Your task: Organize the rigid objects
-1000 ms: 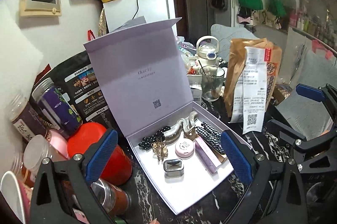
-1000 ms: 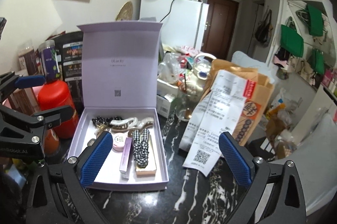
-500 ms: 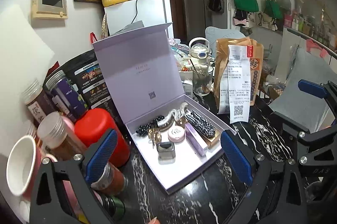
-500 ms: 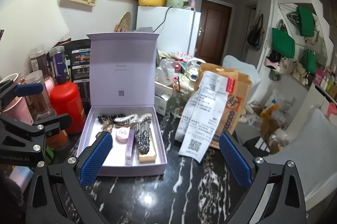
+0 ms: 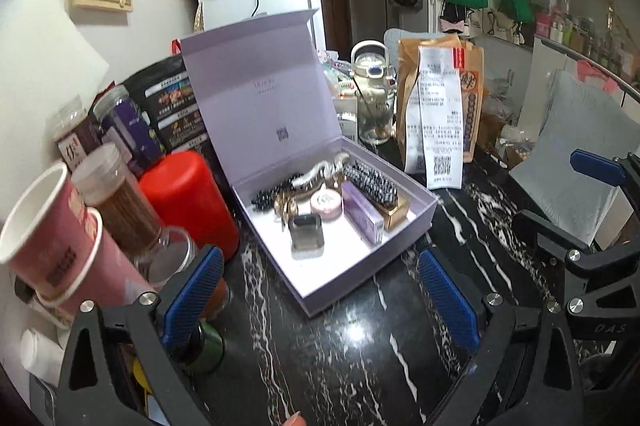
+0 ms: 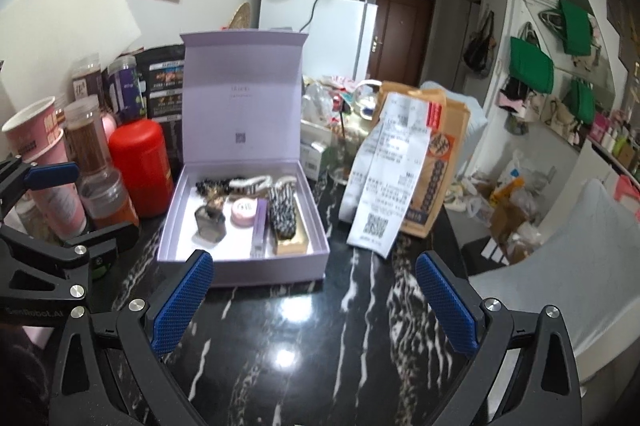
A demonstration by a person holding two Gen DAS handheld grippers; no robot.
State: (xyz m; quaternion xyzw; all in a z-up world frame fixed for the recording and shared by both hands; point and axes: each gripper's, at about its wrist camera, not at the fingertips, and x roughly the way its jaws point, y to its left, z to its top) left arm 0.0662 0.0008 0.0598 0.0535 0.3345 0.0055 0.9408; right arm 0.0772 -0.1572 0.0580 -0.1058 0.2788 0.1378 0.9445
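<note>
Your left gripper (image 5: 320, 300) hangs above the black marble counter (image 5: 360, 346) with its jaws spread wide and nothing between them; your right gripper (image 6: 316, 300) is spread just as wide, also empty. The lilac gift box (image 6: 240, 268) sits on the counter ahead of both, lid standing upright at the back. Inside it lie a pink round compact (image 6: 245, 211), a dark square clip (image 6: 209, 222), a lilac tube (image 6: 260, 228), a checked hair clip (image 6: 283, 212) on a gold case, and beaded pieces along the rear wall (too small to tell apart). A red canister (image 6: 140, 166) stands just left of the box, a brown paper bag (image 6: 436, 162) with receipts to its right.
</note>
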